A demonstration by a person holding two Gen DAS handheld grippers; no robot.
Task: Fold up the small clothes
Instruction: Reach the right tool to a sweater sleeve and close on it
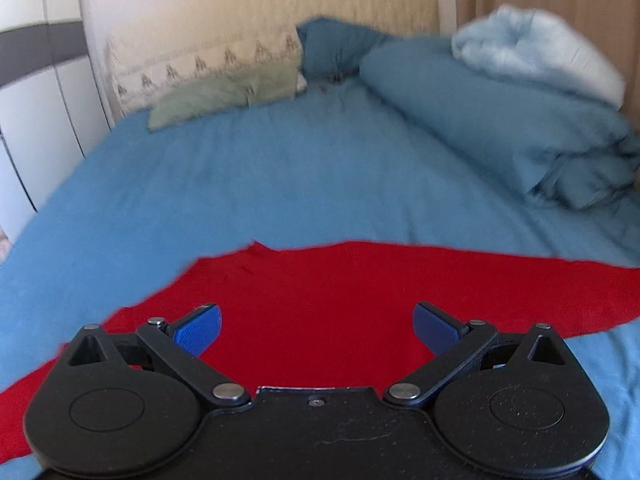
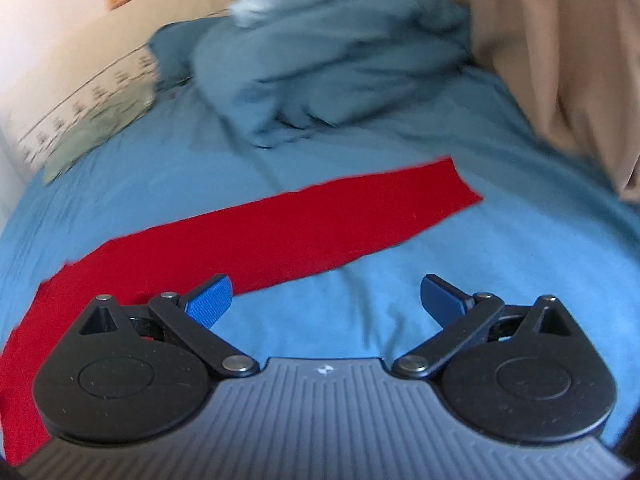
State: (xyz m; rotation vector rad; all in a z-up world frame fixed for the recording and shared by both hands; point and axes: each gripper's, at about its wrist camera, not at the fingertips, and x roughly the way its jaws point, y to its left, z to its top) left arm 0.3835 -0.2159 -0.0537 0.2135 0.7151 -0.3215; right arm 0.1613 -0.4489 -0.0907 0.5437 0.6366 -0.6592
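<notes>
A red garment (image 1: 320, 296) lies spread flat on the blue bedsheet (image 1: 260, 184). My left gripper (image 1: 317, 330) is open and empty, hovering over the near middle of the red cloth. In the right wrist view the red garment (image 2: 280, 232) runs from lower left to a squared end at the upper right, like a sleeve. My right gripper (image 2: 326, 304) is open and empty, with its left finger over the red edge and its right finger over bare sheet (image 2: 440, 248).
A bunched blue duvet (image 1: 500, 120) with a pale blue blanket (image 1: 532, 48) on top fills the far right of the bed. A patterned pillow (image 1: 192, 68) and a green cloth (image 1: 224, 96) lie at the headboard. A beige curtain (image 2: 568, 60) hangs on the right.
</notes>
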